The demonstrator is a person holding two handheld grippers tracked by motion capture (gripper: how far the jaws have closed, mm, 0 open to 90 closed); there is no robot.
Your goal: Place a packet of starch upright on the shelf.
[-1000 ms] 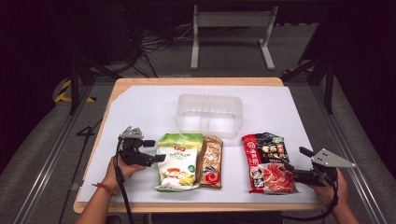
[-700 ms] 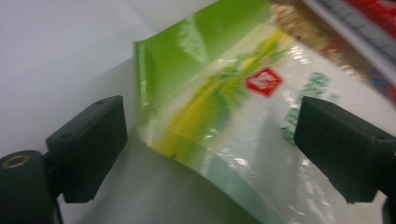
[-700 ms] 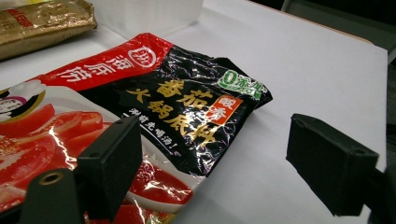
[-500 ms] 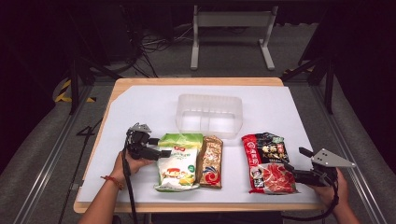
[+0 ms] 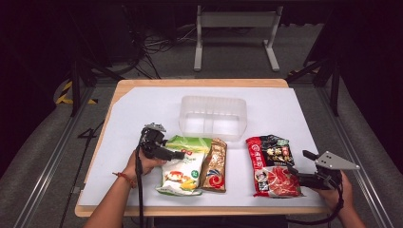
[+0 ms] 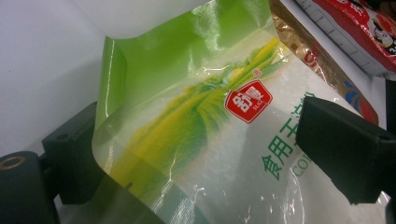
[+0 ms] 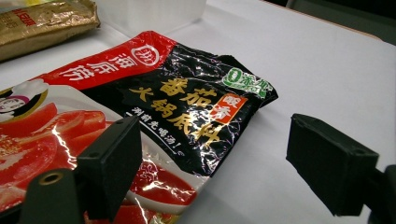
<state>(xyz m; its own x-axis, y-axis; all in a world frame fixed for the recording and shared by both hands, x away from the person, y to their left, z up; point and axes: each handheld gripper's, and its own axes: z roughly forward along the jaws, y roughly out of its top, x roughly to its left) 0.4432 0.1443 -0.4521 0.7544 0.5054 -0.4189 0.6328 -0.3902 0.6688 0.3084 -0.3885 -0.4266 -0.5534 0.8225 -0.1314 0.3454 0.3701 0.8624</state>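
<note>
A green-and-white snack bag (image 5: 183, 167) lies on the white table cover left of centre. Its upper left corner (image 6: 196, 116) sits between the wide-apart jaws of my left gripper (image 5: 179, 153), which is open and straddles it (image 6: 210, 154). Touching the bag's right side is a gold packet (image 5: 216, 165). A red-and-black soup-base bag (image 5: 272, 166) lies to the right. My right gripper (image 5: 298, 162) stands open at that bag's right edge (image 7: 205, 112). One jaw is over the bag and the other over bare cover, with their midpoint (image 7: 222, 165) at the bag's edge.
A clear plastic tub (image 5: 214, 116) with a divider stands behind the bags at mid table. The white cover (image 5: 142, 109) spans a wooden table top (image 5: 199, 82). Metal rails run along both sides, and a stand and cables occupy the floor beyond.
My left gripper has moved forward and right, from beside the green bag to around its upper left corner. The right gripper has stayed put.
</note>
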